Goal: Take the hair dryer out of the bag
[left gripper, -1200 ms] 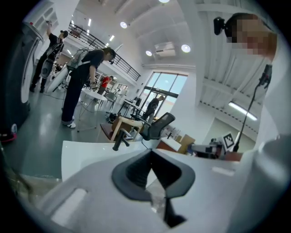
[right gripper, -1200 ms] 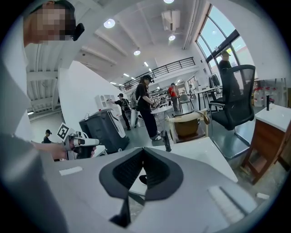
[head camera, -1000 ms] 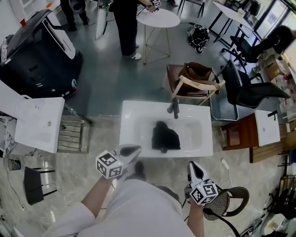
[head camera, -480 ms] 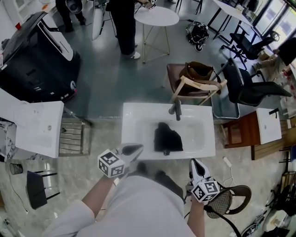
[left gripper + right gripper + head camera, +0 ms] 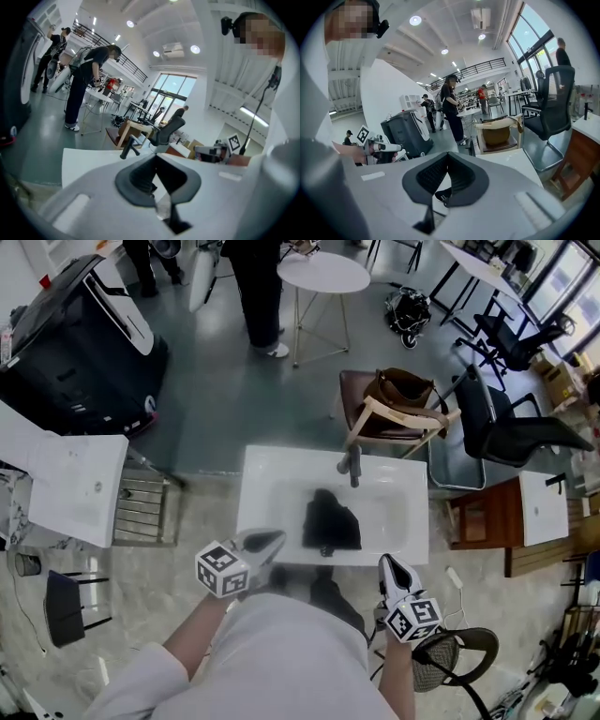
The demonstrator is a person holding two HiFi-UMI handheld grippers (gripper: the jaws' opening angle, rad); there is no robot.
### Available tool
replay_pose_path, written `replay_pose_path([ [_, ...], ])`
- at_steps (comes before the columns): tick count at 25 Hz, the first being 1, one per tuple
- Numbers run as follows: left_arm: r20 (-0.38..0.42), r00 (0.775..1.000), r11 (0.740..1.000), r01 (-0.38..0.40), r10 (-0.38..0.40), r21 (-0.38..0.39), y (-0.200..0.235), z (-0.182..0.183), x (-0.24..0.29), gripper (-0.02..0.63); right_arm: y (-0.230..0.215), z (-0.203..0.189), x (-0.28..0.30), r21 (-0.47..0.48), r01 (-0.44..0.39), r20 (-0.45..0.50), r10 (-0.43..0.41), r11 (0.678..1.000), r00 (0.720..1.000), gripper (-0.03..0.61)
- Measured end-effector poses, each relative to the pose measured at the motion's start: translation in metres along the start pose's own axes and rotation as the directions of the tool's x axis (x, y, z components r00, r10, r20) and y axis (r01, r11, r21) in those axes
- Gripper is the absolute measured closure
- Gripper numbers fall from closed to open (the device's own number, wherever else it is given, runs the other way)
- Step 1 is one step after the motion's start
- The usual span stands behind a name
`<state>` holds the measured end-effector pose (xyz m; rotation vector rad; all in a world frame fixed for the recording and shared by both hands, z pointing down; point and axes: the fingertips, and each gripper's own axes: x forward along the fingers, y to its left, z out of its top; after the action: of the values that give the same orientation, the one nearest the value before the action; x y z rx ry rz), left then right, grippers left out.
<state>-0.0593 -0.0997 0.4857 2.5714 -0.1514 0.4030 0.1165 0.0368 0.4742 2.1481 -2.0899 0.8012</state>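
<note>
**Black bag ahead, lying between two closed, empty grippers**

The black soft fabric bag (image 5: 330,519) lies in the bowl of the white rectangular basin worktop (image 5: 263,474), its long axis running away from the person toward the grey tap (image 5: 352,463). No hair dryer shows; it is presumably inside. The left gripper (image 5: 270,540) sits off the bag's near-left and the right gripper (image 5: 389,565) off its near-right, seemingly a shade farther. Both pairs of fingers are pressed together on nothing. Pale marbled floor lies underfoot, with chairs and a round white table (image 5: 323,273) beyond.
</note>
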Motion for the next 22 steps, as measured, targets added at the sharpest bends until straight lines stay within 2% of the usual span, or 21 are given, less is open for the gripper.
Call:
replay_pose_path([
  [7, 0.052, 0.995, 0.995, -0.082, 0.084, -0.051, -0.004, 0.002, 0.025, 0.614, -0.033, 0.006, 0.017, -0.034, -0.091, -0.058, 0.089, 0.995, 0.994, 0.572],
  [11, 0.065, 0.987, 0.986, -0.144, 0.149, -0.088, -0.003, -0.003, 0.033, 0.614, -0.046, 0.002, 0.033, -0.056, -0.168, -0.126, 0.16, 0.984, 0.979, 0.572],
  [16, 0.065, 0.974, 0.968, -0.208, 0.218, -0.14, -0.002, -0.018, 0.044, 0.614, -0.061, -0.012, 0.05, -0.075, -0.265, -0.22, 0.243, 0.961, 0.945, 0.572],
  [22, 0.051, 0.962, 0.948, -0.255, 0.268, -0.189, 0.003, -0.04, 0.061, 0.614, -0.073, -0.039, 0.075, -0.082, -0.367, -0.329, 0.322, 0.927, 0.888, 0.571],
])
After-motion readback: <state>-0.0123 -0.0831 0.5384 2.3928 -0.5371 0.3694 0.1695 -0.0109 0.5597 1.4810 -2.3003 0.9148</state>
